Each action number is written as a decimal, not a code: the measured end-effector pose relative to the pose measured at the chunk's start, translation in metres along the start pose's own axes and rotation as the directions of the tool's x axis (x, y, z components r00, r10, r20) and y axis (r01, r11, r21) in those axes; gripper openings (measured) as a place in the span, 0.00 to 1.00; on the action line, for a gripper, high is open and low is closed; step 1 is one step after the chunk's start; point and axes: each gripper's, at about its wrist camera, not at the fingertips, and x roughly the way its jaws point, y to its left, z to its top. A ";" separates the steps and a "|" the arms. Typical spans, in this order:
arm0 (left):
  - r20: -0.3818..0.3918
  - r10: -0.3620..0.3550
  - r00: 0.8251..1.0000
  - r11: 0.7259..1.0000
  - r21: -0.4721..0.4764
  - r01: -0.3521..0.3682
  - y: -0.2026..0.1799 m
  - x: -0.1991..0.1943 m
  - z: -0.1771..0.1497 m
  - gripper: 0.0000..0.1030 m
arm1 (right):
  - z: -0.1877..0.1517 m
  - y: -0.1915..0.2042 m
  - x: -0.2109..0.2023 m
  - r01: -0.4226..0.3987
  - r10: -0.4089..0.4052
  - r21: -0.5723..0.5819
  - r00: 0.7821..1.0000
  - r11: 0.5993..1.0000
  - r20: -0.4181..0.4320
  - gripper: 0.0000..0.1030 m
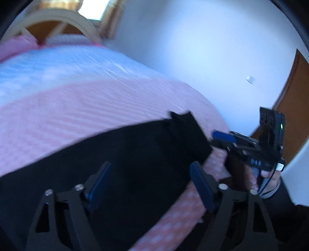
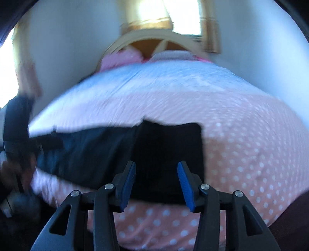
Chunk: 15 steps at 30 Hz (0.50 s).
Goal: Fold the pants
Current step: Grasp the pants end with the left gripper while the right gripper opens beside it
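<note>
Your left gripper (image 1: 150, 185) and right gripper (image 2: 156, 185) gape empty over the pants (image 2: 115, 150); pinch one layer and the fold skews.

Home bedroom. Bed (image 2: 241, 139) w/ pink polka-dot cover + pale blue section, pink pillows (image 2: 119, 58) at curved wooden headboard (image 2: 135, 36). Bright window (image 2: 181, 17) w/ curtain behind it, plain white walls (image 1: 202, 48), wooden door (image 1: 293, 108), wall switch (image 1: 250, 78).
</note>
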 end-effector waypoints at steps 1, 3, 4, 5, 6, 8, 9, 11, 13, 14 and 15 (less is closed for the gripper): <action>-0.026 -0.022 0.999 1.000 -0.005 0.022 -0.006 0.016 0.004 0.77 | 0.001 -0.009 0.001 -0.008 0.007 0.067 1.000 0.998 0.009 0.49; -0.067 -0.046 0.997 0.999 -0.023 0.044 -0.017 0.042 0.008 0.73 | 0.002 -0.018 0.008 -0.035 0.035 0.143 0.999 0.989 0.001 0.52; -0.088 -0.061 0.994 0.997 -0.042 0.057 -0.021 0.056 0.010 0.73 | 0.000 -0.019 0.011 -0.031 0.033 0.159 0.999 0.987 -0.009 0.52; -0.090 -0.068 0.994 0.996 -0.057 0.063 -0.023 0.063 0.012 0.73 | -0.003 -0.019 0.014 -0.011 0.013 0.154 1.000 0.988 -0.012 0.52; -0.085 -0.071 0.994 0.996 -0.067 0.065 -0.026 0.068 0.014 0.73 | -0.003 -0.020 0.014 -0.002 0.003 0.150 1.000 0.989 -0.010 0.52; -0.087 -0.080 0.993 0.995 -0.072 0.074 -0.031 0.075 0.021 0.73 | -0.004 -0.021 0.015 -0.008 0.009 0.163 1.000 0.987 -0.007 0.52; -0.088 -0.085 0.992 0.994 -0.079 0.078 -0.033 0.077 0.023 0.73 | -0.003 -0.023 0.016 -0.015 0.015 0.176 1.000 0.984 -0.001 0.52; -0.091 -0.103 0.990 0.991 -0.100 0.094 -0.031 0.080 0.026 0.73 | -0.003 -0.026 0.014 -0.017 0.014 0.197 1.000 0.980 0.016 0.52; -0.086 -0.109 0.990 0.989 -0.113 0.099 -0.030 0.082 0.030 0.73 | -0.003 -0.031 0.011 -0.004 -0.002 0.219 1.000 0.976 0.026 0.52; -0.086 -0.106 0.991 0.989 -0.114 0.096 -0.032 0.085 0.033 0.73 | -0.003 -0.035 0.011 0.000 -0.007 0.238 0.999 0.971 0.031 0.52; -0.084 -0.107 0.991 0.989 -0.114 0.097 -0.034 0.087 0.034 0.73 | -0.004 -0.038 0.010 0.002 -0.011 0.254 0.999 0.967 0.032 0.52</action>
